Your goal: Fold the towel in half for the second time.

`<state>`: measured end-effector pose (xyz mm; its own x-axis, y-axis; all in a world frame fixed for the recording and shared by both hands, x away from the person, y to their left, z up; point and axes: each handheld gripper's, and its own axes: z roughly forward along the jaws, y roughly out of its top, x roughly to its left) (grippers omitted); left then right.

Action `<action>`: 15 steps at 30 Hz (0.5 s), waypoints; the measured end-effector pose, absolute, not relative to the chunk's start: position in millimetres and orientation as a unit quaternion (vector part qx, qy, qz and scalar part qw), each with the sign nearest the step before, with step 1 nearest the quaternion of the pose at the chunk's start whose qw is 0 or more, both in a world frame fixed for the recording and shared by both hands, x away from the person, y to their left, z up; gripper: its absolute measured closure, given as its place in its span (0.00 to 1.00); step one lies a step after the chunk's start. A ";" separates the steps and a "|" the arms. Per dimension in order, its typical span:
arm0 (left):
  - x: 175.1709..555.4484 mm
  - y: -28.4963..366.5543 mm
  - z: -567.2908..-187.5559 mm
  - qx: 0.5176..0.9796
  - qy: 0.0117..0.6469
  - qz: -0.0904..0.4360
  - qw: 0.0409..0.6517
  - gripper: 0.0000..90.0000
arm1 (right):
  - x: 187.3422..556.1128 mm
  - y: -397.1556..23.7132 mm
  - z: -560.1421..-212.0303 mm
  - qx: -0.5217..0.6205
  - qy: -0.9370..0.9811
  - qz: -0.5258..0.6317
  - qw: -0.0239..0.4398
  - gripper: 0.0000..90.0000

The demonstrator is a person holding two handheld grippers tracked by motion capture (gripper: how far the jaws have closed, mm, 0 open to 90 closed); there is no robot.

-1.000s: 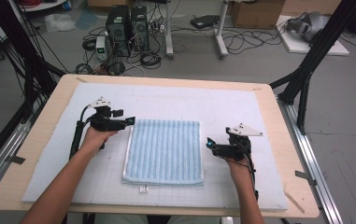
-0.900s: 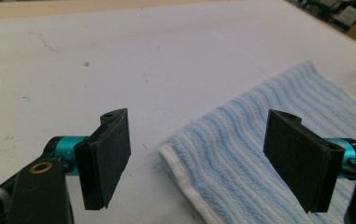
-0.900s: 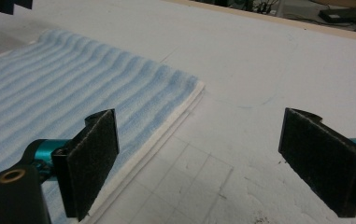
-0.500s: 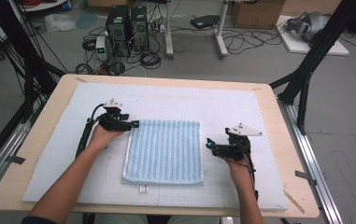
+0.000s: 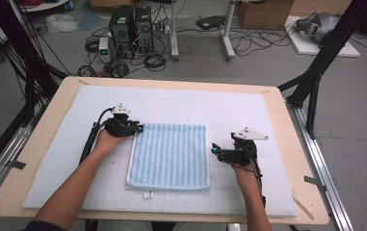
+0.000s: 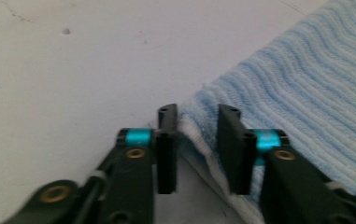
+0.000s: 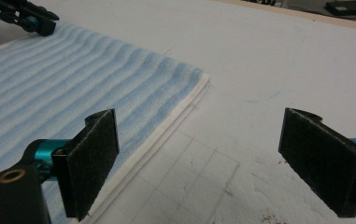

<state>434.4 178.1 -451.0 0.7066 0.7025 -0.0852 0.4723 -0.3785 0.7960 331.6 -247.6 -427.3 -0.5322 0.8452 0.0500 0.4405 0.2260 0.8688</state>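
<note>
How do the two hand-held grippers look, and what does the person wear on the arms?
Both the left gripper and the right gripper are black, with teal parts and brass-coloured screws at the jaws, a grey three-cornered plate on top and a trailing black cable. The forearms are bare; a dark sleeve shows.

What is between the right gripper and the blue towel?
Nothing but a strip of bare white mat. In the high view the right gripper hovers just off the towel at its right edge; the right gripper view shows its fingers wide open.
</note>
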 end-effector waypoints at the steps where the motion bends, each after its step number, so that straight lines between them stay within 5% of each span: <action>1: 433.4 176.4 -450.9 0.821 0.354 0.139 0.426 0.92 | 332.0 -247.8 -427.6 0.428 0.750 0.451 0.224 0.13; 15: 433.4 184.4 -450.0 0.796 0.376 0.111 0.461 0.95 | 342.4 -242.5 -429.3 0.430 0.756 0.449 0.208 0.13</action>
